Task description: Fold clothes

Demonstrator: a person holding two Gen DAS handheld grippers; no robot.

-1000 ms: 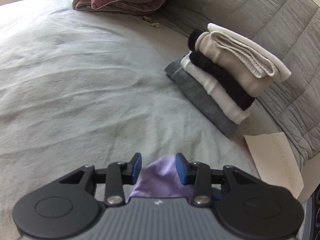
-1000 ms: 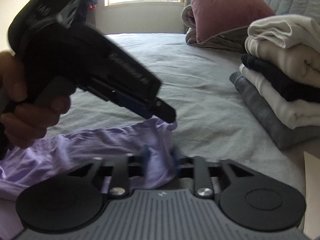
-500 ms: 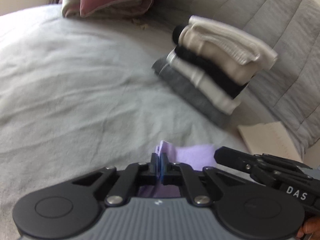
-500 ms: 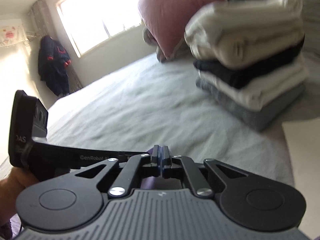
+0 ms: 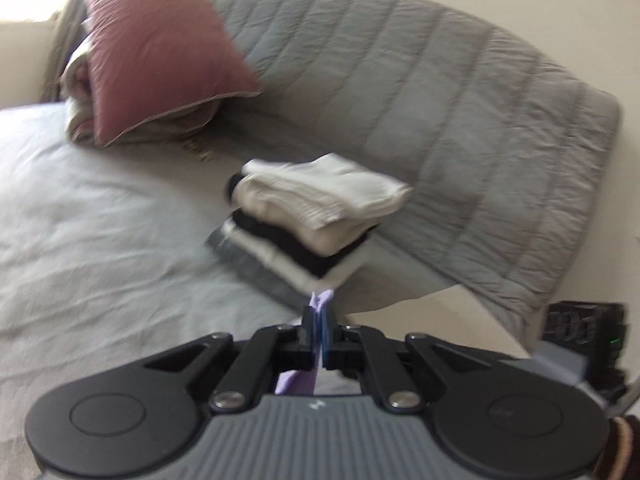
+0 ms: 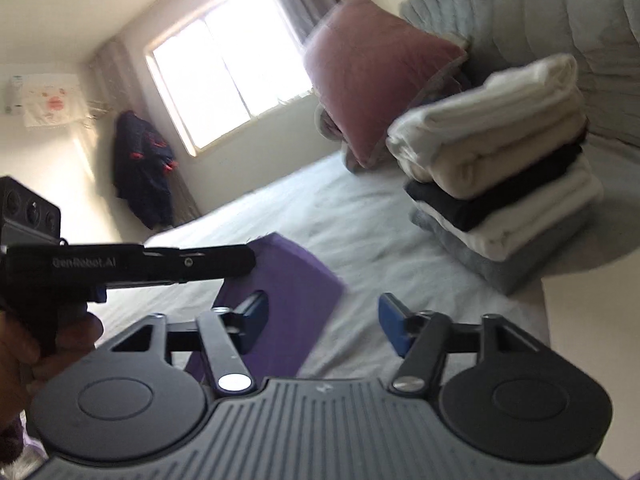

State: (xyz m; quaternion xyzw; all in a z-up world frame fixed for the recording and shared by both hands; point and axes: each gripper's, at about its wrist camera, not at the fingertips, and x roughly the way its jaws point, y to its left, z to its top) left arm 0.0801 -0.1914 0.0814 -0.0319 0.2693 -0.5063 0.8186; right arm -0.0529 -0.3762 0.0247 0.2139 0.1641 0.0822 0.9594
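My left gripper (image 5: 319,320) is shut on an edge of the purple garment (image 5: 322,298), which hangs below its jaws, above the bed. In the right wrist view the left gripper (image 6: 248,258) comes in from the left with the purple garment (image 6: 296,280) hanging from its tip. My right gripper (image 6: 323,314) is opening; its blue pads (image 6: 394,320) stand wide apart. The cloth hangs just beyond its left finger and no pad presses on it. A stack of folded clothes (image 5: 312,216) (image 6: 500,184) sits ahead on the bed.
The pale bed sheet (image 5: 100,240) spreads left of the stack. A pink pillow (image 5: 160,48) and a rolled grey quilt (image 5: 440,120) lie behind it. A bright window (image 6: 228,60) and a dark garment on the wall (image 6: 140,168) are at the far end.
My left gripper closed on the purple garment and lifted it off the bed. My right gripper, shut on the cloth half a second ago, has let go and opened. Both views have tilted upward.
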